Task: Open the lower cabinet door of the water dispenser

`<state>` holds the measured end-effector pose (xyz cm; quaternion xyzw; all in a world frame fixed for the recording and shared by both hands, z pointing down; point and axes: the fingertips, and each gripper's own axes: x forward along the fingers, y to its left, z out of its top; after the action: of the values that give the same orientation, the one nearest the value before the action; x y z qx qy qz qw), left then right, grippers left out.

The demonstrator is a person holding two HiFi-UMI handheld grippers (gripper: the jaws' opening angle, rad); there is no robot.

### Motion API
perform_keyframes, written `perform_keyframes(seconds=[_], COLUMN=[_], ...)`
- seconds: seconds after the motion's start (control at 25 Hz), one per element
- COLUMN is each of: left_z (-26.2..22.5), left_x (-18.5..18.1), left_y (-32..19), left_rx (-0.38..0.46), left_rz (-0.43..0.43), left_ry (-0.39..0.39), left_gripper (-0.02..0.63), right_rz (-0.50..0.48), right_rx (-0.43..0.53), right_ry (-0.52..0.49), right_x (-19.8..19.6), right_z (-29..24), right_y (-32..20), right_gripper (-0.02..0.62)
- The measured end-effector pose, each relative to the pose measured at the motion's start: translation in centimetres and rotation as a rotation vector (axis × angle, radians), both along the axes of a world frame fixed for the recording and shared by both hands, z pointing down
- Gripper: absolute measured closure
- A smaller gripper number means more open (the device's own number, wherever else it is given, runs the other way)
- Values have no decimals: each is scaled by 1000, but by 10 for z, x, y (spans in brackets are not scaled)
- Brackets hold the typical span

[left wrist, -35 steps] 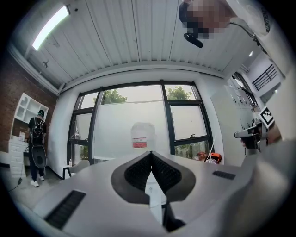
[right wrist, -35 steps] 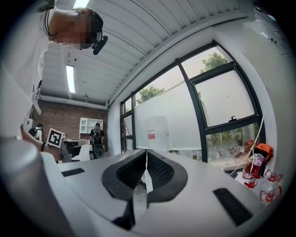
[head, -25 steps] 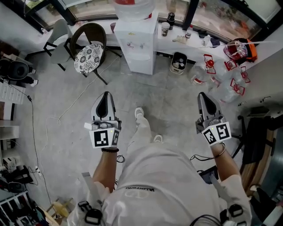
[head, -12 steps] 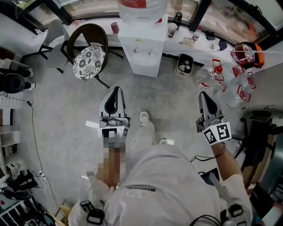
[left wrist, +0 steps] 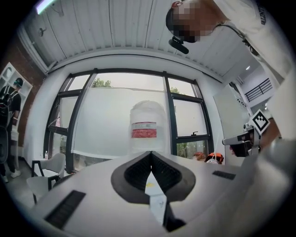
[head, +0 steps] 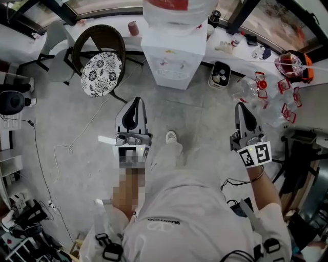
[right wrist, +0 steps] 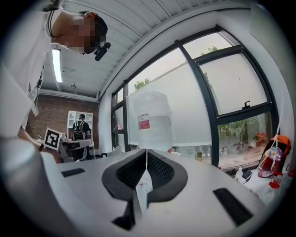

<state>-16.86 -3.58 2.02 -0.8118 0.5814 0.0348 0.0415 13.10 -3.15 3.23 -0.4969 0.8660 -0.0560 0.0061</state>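
Note:
The white water dispenser (head: pixel 174 56) stands by the window with a clear bottle (head: pixel 174 10) on top. From above, its front face (head: pixel 173 78) shows only as a steep strip, so the lower door is hard to make out. My left gripper (head: pixel 135 104) hangs over the floor in front of it, jaws shut and empty. My right gripper (head: pixel 243 110) is off to the right, also shut and empty. In the left gripper view the bottle (left wrist: pixel 147 125) rises just behind the closed tips of the left gripper (left wrist: pixel 150 152). The right gripper view shows the bottle (right wrist: pixel 152 122) above the shut right gripper (right wrist: pixel 146 150).
A chair with a patterned cushion (head: pixel 101 66) stands left of the dispenser. A small bin (head: pixel 220 74) and several empty bottles with red handles (head: pixel 266 87) lie to its right. A cable (head: pixel 77 138) trails over the floor at left. My foot (head: pixel 171 137) is between the grippers.
Both grippers and the person have moved forward toward the dispenser, which now sits closer and larger in the head view. Both pairs of jaws have stayed shut.

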Motion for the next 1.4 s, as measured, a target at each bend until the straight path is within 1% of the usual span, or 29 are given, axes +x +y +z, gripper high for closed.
perform_keyframes(seconds=[0.16, 0.32, 0.44, 0.6, 0.8, 1.0, 1.16, 1.28, 1.4], left_z=[29, 77, 133, 233, 357, 461, 520, 549, 572], left_x=[13, 28, 38, 56, 76, 90, 94, 102, 113], left_y=[-19, -40, -56, -81, -113, -138, -154, -164, -174], left_rx=[-11, -20, -31, -55, -36, -9, 3, 11, 3], left_rz=[29, 34, 31, 47, 82, 118, 120, 130, 143], left_ry=[1, 14, 14, 22, 0, -28, -38, -45, -52], left_gripper=[600, 600, 600, 600, 600, 600, 600, 600, 600], right_rz=[-39, -65, -89, -135, -168, -201, -218, -238, -257], right_rx=[-6, -12, -39, -52, -51, -22, -9, -7, -8], right_ry=[10, -12, -24, -20, -33, -40, -45, -43, -50], right_x=[-20, -31, -37, -41, -47, -51, -53, -57, -67], right_z=[31, 80, 140, 247, 381, 487, 550, 585, 609], right_y=[-25, -56, -73, -95, -129, -160, -179, -190, -197], right_gripper=[581, 580, 580, 580, 580, 579, 578, 578, 578])
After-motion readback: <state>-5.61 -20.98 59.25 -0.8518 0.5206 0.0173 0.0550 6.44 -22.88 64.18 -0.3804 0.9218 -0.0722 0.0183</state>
